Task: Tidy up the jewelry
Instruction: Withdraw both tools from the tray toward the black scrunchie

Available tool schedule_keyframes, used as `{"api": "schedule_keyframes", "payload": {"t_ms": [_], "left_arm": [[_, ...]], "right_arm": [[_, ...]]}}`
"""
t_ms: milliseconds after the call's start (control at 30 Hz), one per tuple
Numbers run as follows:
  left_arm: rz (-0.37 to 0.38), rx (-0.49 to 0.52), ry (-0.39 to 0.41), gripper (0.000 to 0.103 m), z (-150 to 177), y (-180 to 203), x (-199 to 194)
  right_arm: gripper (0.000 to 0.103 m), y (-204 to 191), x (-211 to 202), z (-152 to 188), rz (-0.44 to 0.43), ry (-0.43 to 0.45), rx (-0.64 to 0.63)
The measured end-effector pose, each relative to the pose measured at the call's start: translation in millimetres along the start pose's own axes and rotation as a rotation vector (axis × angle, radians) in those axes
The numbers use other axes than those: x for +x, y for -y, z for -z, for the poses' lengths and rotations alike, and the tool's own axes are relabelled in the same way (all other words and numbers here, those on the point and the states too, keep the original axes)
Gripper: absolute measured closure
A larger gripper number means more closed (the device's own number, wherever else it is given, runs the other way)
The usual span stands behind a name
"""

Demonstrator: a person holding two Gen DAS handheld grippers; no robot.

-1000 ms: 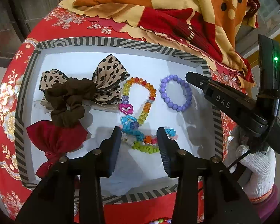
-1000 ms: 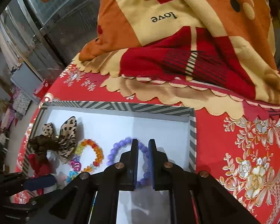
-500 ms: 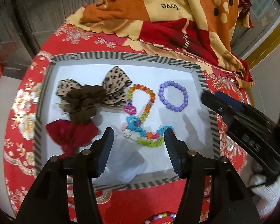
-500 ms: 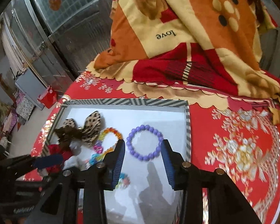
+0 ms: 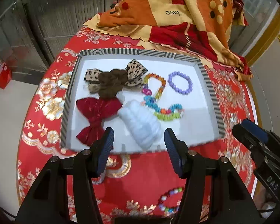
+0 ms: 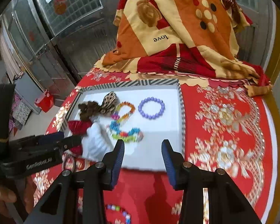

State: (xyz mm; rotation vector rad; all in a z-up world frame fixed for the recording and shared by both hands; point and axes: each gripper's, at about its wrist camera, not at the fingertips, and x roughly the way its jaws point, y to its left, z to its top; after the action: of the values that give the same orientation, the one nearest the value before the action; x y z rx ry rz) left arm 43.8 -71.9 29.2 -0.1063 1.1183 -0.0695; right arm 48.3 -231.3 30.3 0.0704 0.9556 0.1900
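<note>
Both my left fingers [image 5: 138, 140] and right fingers [image 6: 142, 150] hang spread, holding nothing. One beaded bracelet [image 5: 169, 199] lies on the bench outside the tray [image 5: 209, 85]; a careless pinch could snag the cloth.

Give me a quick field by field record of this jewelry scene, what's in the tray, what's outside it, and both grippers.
tray: striped rim, white inside, on the red floral cloth
in tray: purple bead bracelet, multicolor bead strand, leopard bow, brown scrunchie, red bow, white fluffy item
outside tray: colorful bead bracelet on the cloth, near edge
left gripper: open, empty
right gripper: open, empty
behind tray: orange blanket
</note>
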Motion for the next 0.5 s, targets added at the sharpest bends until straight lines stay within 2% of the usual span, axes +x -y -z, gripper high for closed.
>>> {"api": "schedule_keyframes", "payload": {"t_ms": [133,500], "left_arm": [[0.008,0.02,-0.001,0.047,17,-3,-13],[-0.002,0.094,0.061,0.047,66,-19,-59]], "right_arm": [[0.062,-10,-21,21,0.02,0.005,-0.002],[0.061,-34,-56,79,0.049,-0.002,0.049]]}}
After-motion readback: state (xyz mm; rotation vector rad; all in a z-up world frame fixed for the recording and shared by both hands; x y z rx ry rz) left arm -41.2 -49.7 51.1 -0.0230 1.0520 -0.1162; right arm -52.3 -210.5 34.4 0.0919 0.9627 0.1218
